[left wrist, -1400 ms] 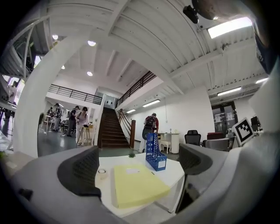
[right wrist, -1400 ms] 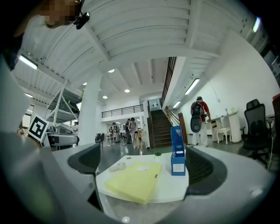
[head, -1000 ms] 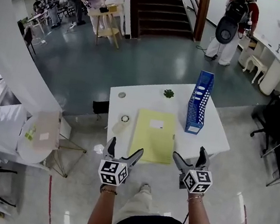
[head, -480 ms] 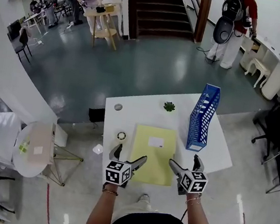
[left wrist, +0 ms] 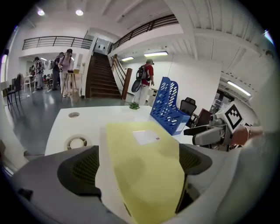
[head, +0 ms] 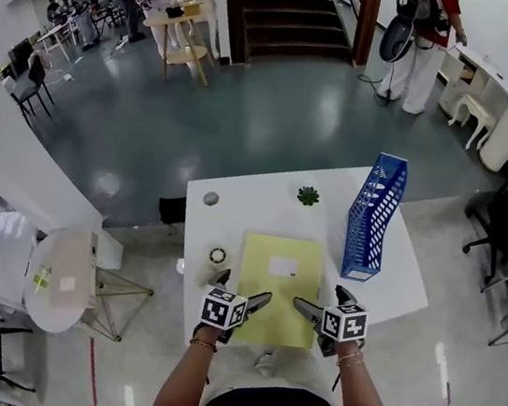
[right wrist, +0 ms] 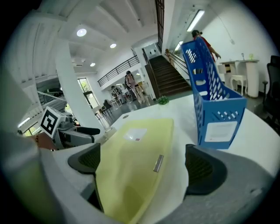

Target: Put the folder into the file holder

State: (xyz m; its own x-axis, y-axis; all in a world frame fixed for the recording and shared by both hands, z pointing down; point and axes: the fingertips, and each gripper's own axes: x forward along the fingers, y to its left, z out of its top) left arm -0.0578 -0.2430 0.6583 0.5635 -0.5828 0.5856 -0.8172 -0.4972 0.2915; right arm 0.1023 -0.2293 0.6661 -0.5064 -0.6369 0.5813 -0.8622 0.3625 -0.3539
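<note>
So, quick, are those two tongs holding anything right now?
Left tongs: open, yellow folder edge between them, not gripped.
Right tongs: open, same folder edge between them.

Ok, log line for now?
left claw open at folder | right claw open at folder | folder flat on table | file holder upright

The folder (head: 277, 286) lies flat on the desk (head: 233, 213), its near corners between the parted jaws of the left hand-held gripper (head: 241, 290) and the right hand-held gripper (head: 320, 299). The file holder (head: 372, 220) stands ahead-right of the right one (a tape roll (head: 218, 256) lies just ahead-left of the left).
</note>
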